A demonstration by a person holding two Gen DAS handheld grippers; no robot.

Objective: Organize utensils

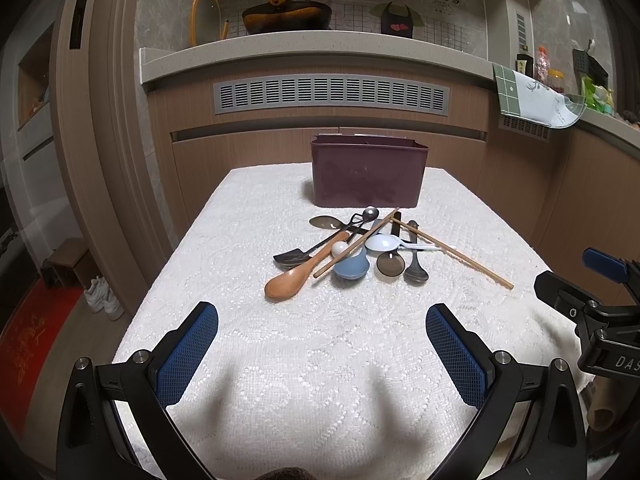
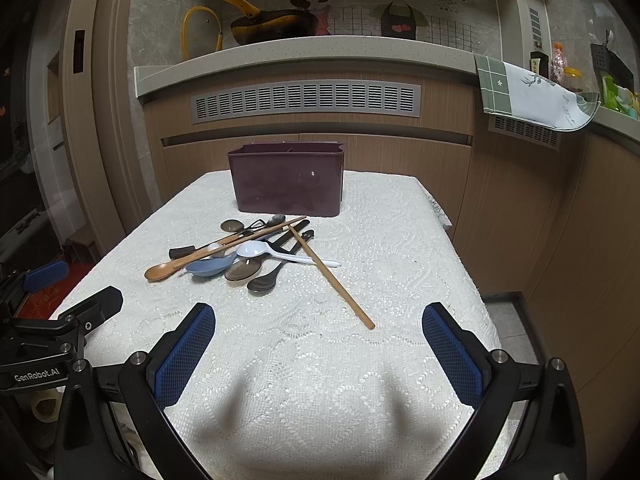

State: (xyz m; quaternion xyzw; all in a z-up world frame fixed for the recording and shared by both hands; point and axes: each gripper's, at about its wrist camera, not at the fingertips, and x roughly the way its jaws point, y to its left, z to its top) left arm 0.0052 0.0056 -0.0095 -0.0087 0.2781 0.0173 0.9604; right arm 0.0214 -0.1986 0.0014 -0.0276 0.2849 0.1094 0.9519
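A heap of utensils lies mid-table: a wooden spoon [image 1: 294, 276] [image 2: 176, 266], a blue spoon [image 1: 352, 266] [image 2: 210, 267], a white spoon [image 1: 384, 243] [image 2: 256, 249], dark spoons [image 1: 416, 268] [image 2: 264, 282] and two wooden chopsticks [image 1: 452, 254] [image 2: 332, 278]. A dark purple holder box [image 1: 368, 176] [image 2: 288, 180] stands behind the heap. My left gripper [image 1: 322, 312] is open and empty, in front of the heap. My right gripper [image 2: 318, 312] is open and empty, near the end of one chopstick.
A white lace cloth [image 1: 320, 360] [image 2: 320, 368] covers the table. Wooden cabinets and a counter [image 1: 320, 44] with a pan stand behind. The right gripper shows at the right edge of the left wrist view [image 1: 600, 300]. The left gripper shows at the left edge of the right wrist view [image 2: 60, 320].
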